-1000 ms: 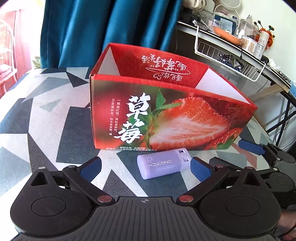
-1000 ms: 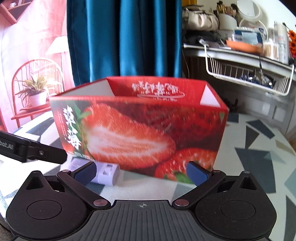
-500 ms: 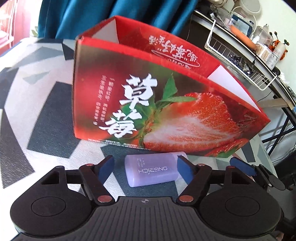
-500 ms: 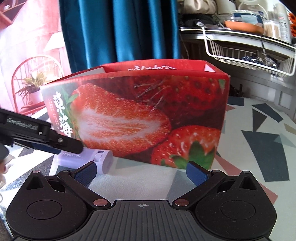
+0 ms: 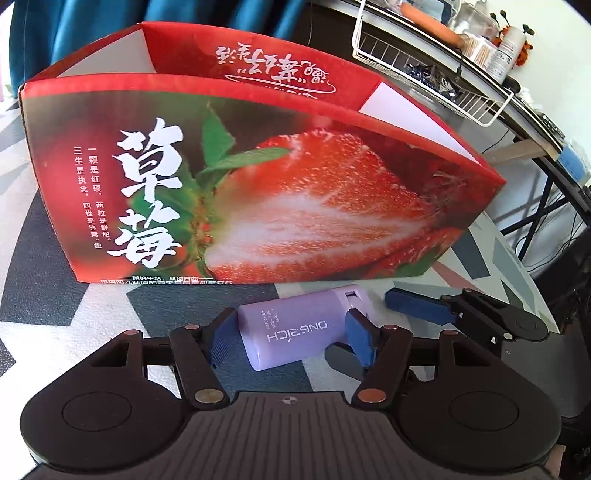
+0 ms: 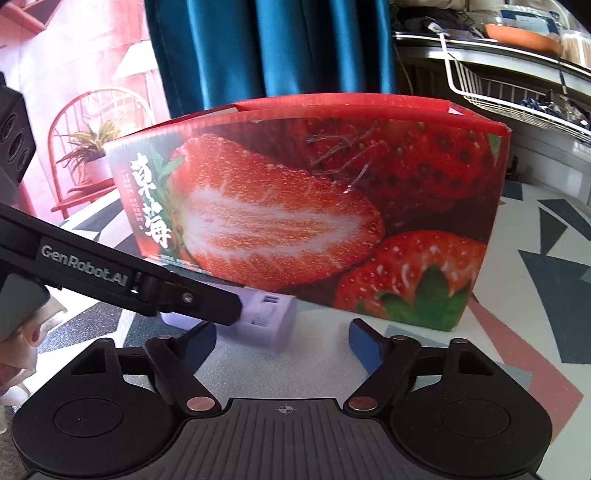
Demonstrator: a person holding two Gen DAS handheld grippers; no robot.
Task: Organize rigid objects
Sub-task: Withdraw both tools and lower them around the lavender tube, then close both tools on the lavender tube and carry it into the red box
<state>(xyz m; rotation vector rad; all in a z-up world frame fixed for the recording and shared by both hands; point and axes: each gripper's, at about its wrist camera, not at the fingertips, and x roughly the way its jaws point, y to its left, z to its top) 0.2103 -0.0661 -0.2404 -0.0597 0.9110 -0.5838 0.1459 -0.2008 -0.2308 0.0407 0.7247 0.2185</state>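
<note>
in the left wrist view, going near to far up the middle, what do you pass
left claw, its jaws closing around the bottle → purple bottle lying on the table → strawberry box → blue curtain

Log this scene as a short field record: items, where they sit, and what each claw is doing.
surface: patterned tabletop
box: open-topped strawberry box, upright
bottle: lavender bottle, lying on its side just in front of the box
left claw: left claw, closing, pads on the bottle's two ends
right claw: right claw, closing, nothing between the pads; bottle's cap end just ahead
</note>
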